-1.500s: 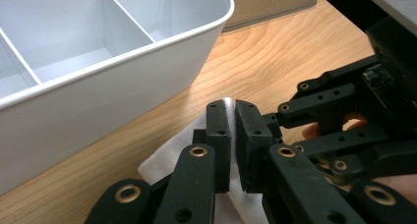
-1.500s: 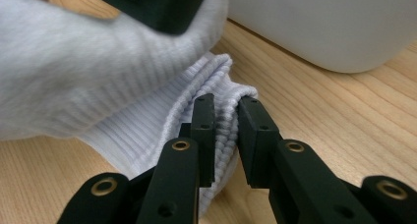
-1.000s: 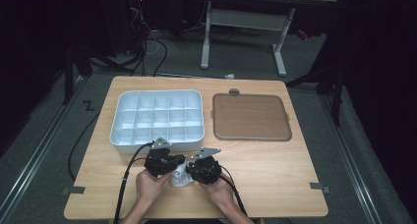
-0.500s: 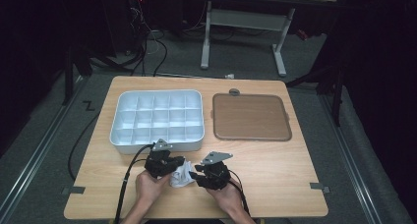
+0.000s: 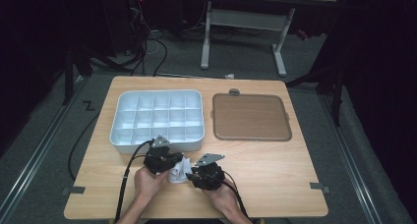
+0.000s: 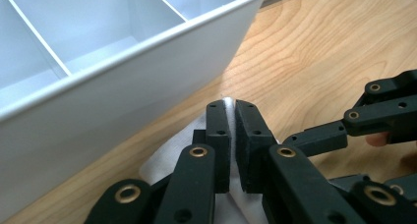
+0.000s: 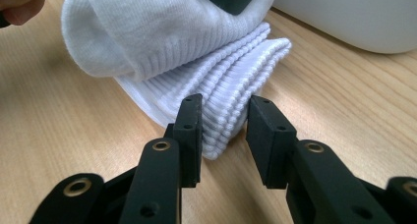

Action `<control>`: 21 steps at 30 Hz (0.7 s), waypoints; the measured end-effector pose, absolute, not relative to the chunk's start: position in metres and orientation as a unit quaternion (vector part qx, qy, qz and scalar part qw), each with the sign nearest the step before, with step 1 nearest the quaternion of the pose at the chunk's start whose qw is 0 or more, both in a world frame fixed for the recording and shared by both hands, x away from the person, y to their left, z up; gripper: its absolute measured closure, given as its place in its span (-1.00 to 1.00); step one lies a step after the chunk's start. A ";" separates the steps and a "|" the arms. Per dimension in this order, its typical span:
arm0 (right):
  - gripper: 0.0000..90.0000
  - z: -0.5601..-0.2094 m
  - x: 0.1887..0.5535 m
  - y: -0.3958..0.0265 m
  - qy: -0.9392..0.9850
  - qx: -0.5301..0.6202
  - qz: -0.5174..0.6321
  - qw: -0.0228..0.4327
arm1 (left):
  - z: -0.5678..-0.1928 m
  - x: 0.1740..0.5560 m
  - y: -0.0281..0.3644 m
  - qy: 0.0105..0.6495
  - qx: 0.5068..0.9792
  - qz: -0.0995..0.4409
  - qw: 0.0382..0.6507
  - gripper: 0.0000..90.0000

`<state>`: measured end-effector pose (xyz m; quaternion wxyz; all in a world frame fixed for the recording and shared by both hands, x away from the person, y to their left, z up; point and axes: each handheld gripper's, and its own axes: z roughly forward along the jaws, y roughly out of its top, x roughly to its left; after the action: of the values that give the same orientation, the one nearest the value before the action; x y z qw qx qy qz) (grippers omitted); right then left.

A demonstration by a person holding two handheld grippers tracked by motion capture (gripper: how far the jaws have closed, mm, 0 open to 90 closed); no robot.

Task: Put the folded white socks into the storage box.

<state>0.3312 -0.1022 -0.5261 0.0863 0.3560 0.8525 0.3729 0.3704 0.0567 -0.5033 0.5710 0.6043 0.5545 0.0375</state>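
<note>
Looking down: folded white sock (image 5: 179, 170) on the table (image 5: 275, 170), just before the white compartment tray (image 5: 156, 120), between both grippers. Left gripper view: left gripper (image 6: 231, 135) pinched shut on white fabric. Right gripper view: right gripper (image 7: 223, 135) parted around the ribbed cuff edge. Probably soft, light, floppy; best gripped across stacked cuff layers.

The white tray (image 5: 156, 121) sits right in front of my claws, so it blocks the way ahead. The brown mat (image 5: 250, 117) lies flat. Bare table (image 5: 275, 170) on my right gives room.
</note>
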 end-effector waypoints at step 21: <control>0.44 -0.531 0.338 -0.100 0.845 0.361 0.385 0.090 | -0.513 0.374 0.052 0.547 0.610 0.052 0.571 0.87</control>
<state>0.3382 -0.0997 -0.5307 0.0902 0.3606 0.8449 0.3848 0.3742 0.0523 -0.5130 0.5707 0.6104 0.5468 0.0517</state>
